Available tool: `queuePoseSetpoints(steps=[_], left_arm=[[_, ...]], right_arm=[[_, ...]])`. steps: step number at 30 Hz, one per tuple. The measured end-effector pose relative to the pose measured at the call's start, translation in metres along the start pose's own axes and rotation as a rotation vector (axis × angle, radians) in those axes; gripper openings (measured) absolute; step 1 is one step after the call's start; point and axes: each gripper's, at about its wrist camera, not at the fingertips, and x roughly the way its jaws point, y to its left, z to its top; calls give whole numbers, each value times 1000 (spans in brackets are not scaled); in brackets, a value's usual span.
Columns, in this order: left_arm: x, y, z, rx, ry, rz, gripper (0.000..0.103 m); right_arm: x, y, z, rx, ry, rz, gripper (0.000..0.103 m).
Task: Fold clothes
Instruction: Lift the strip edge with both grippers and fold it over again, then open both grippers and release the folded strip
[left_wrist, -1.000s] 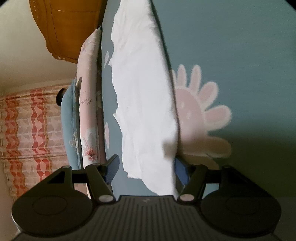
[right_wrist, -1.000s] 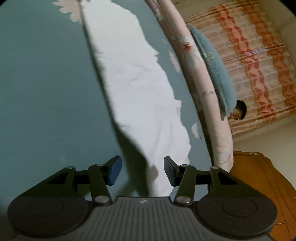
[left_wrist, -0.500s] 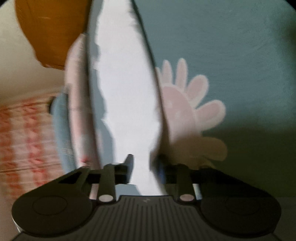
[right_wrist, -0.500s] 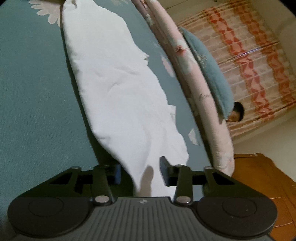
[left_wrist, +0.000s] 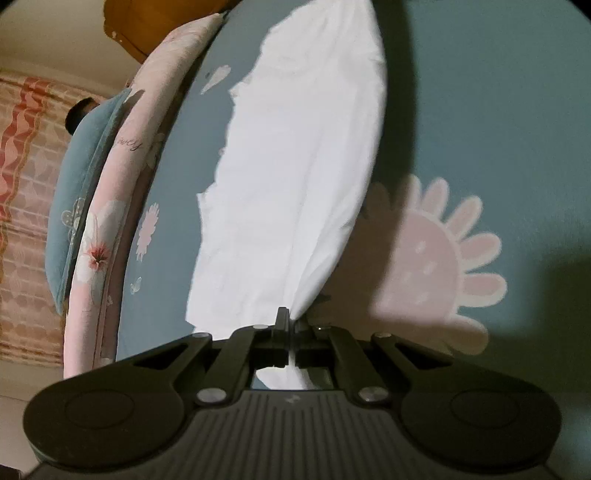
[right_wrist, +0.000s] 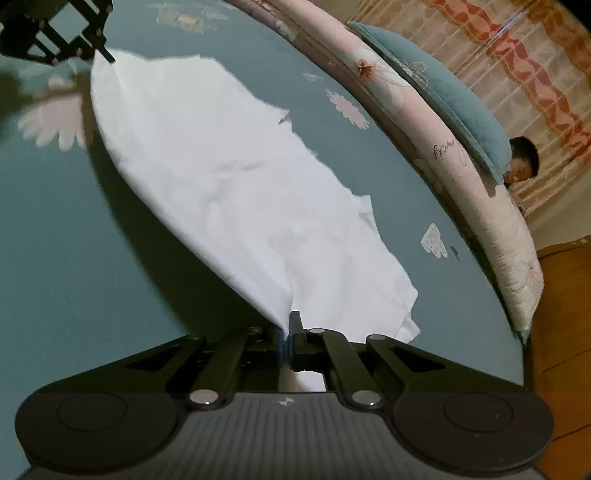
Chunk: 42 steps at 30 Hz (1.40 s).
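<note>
Cloth (left_wrist: 295, 177), white, spread on bed (left_wrist: 480, 110); one edge pinched at each end. Left claw (left_wrist: 291, 319) just closed on it; right claw (right_wrist: 288, 325) likewise.

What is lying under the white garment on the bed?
Under the white garment only the teal bedsheet with pink flower prints shows around its edges. Its near edge is lifted, casting a shadow on the sheet. Anything beneath the part lying flat is covered.
</note>
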Motion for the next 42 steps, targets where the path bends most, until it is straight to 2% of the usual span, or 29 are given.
queuePoseSetpoints(steps=[7, 12, 21, 26, 29, 33, 36, 39, 42], left_arm=[[-29, 16, 0, -17, -30, -30, 0], [-55, -2, -2, 20, -44, -68, 0], [-120, -64, -11, 87, -39, -152, 0], [-150, -85, -18, 79, -39, -175, 0], [-153, -95, -20, 60, -34, -182, 1], [-166, -114, -29, 72, -4, -237, 4], [-179, -122, -40, 91, 18, -272, 10], [-188, -108, -43, 37, 29, -271, 11], [-184, -69, -33, -128, -6, -243, 11]], right_arm=[[-26, -13, 13, 29, 27, 91, 2], [-50, -7, 6, 32, 50, 123, 2], [-104, 48, -23, 23, 116, 195, 2], [-134, 76, -39, 45, 137, 221, 2], [-140, 95, -50, 48, 162, 224, 3], [-139, 110, -63, 76, 221, 243, 9], [-155, 114, -73, 94, 237, 228, 12], [-171, 104, -72, 146, 217, 223, 12], [-181, 84, -60, 221, 155, 200, 15]])
